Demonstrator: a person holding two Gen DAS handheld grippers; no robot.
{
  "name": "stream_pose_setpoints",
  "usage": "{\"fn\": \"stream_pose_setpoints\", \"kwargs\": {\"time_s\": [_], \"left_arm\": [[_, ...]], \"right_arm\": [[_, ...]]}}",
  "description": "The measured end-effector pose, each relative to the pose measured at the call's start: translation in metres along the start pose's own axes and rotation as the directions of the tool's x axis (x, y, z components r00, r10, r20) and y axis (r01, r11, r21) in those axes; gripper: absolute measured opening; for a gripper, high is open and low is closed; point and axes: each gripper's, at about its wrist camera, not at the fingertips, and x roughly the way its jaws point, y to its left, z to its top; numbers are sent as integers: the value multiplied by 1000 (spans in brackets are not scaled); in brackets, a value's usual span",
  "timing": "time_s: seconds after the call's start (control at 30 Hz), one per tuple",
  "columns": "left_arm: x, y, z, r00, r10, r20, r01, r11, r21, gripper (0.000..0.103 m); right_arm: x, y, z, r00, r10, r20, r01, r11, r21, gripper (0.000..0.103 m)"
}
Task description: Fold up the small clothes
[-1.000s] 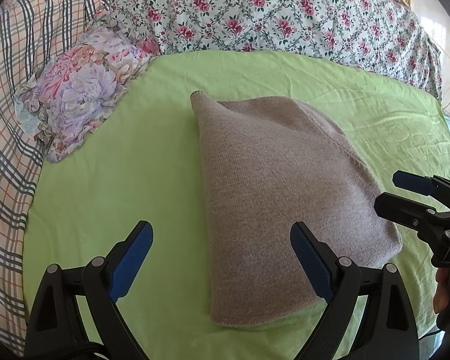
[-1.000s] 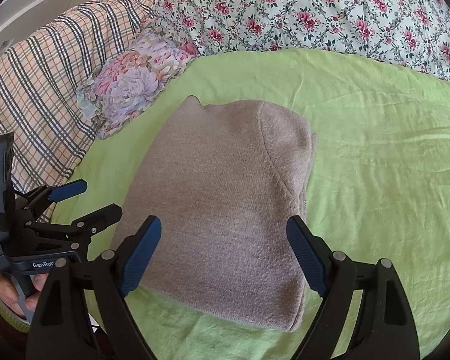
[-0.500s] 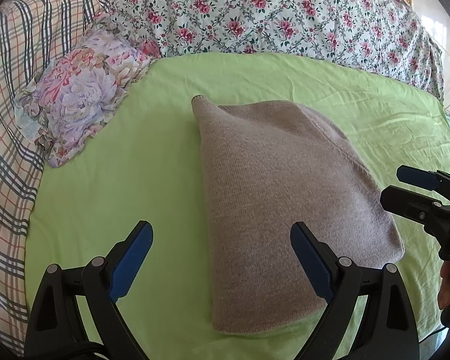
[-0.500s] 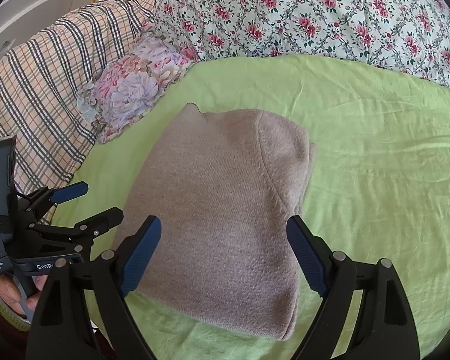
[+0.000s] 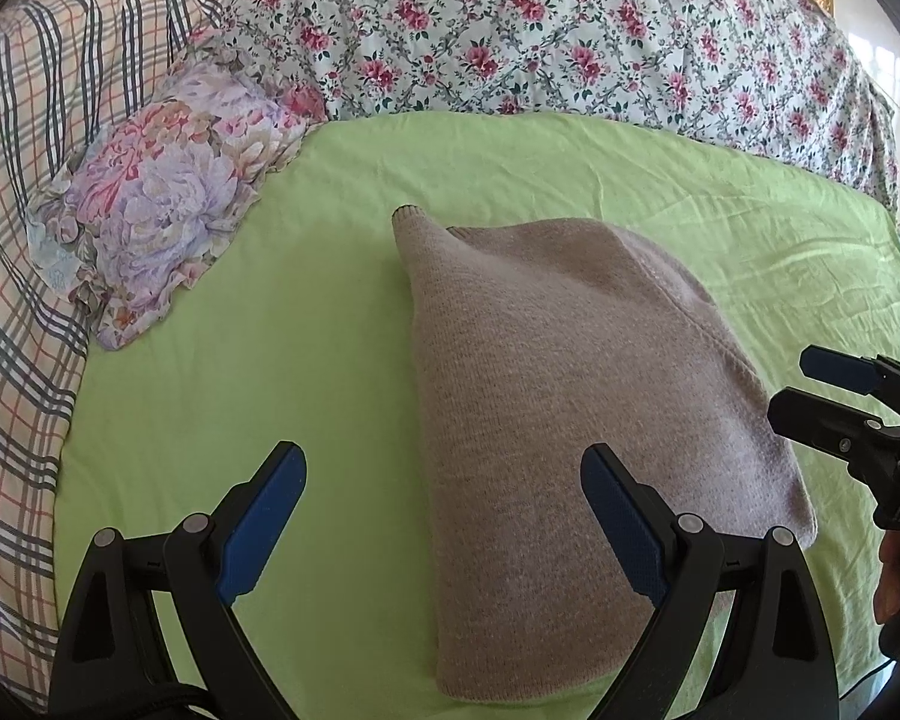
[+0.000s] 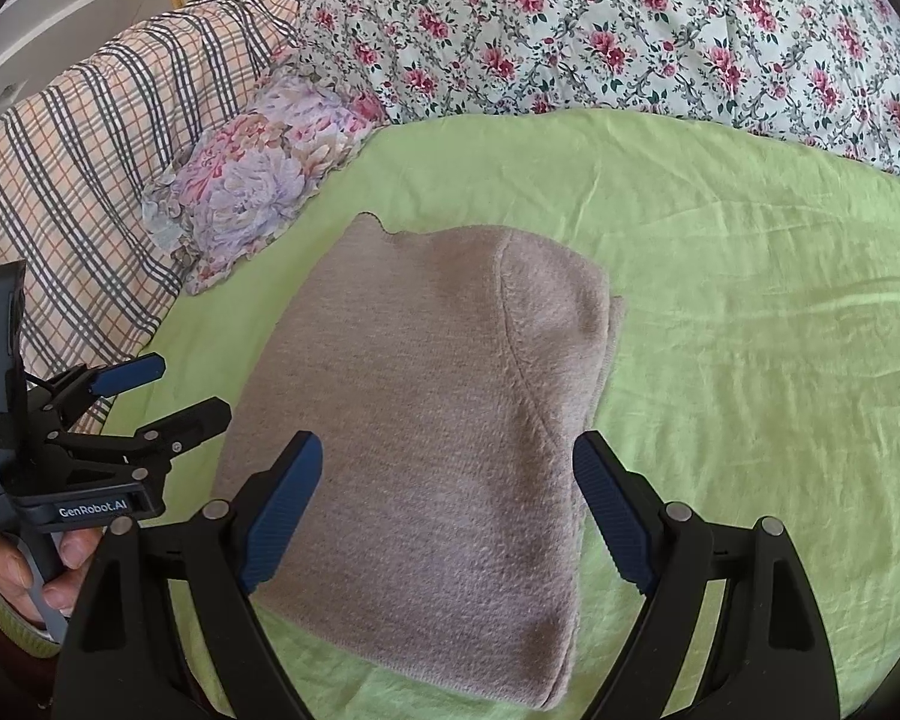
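**Me:** My left tongs (image 5: 441, 519) hang with their jaws wide apart, nothing between the pads. My right tongs (image 6: 447, 510) are the same: spread wide, empty, poised over the near part of the sweater (image 6: 438, 438).

**Partner:** So neither pair touches the knit?

**Me:** I see no contact. Both hover above it, tilted down toward the bed.

**Partner:** Where does the sweater lie?

**Me:** On the green sheet (image 6: 750, 300), about in the middle of it, well clear of the flowered pillow (image 6: 258, 186) and the plaid blanket (image 6: 90, 138) off to the left, and short of the rose-print quilt (image 6: 630, 30) at the back.

**Partner:** How folded is it?

**Me:** Already a compact bundle, I judge. No sleeve sticks out; a seam curves across the top layer, and doubled edges show along the right side. One small corner pokes up at the far left.

**Partner:** What remains, then?

**Me:** Little for this piece, by my reckoning: perhaps one more fold, or just tucking that corner and squaring the right edge. I see no other small clothes waiting on the sheet, so I cannot tell whether more are to come.
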Motion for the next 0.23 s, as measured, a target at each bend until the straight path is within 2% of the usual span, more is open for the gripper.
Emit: {"fn": "stream_pose_setpoints", "kwargs": {"time_s": [0.23], "left_arm": [[10, 1, -4, 1000, -3, -21, 2, 1000, -20, 93]], "right_arm": [[14, -4, -4, 1000, 10, -14, -9, 1000, 24, 86]]}}
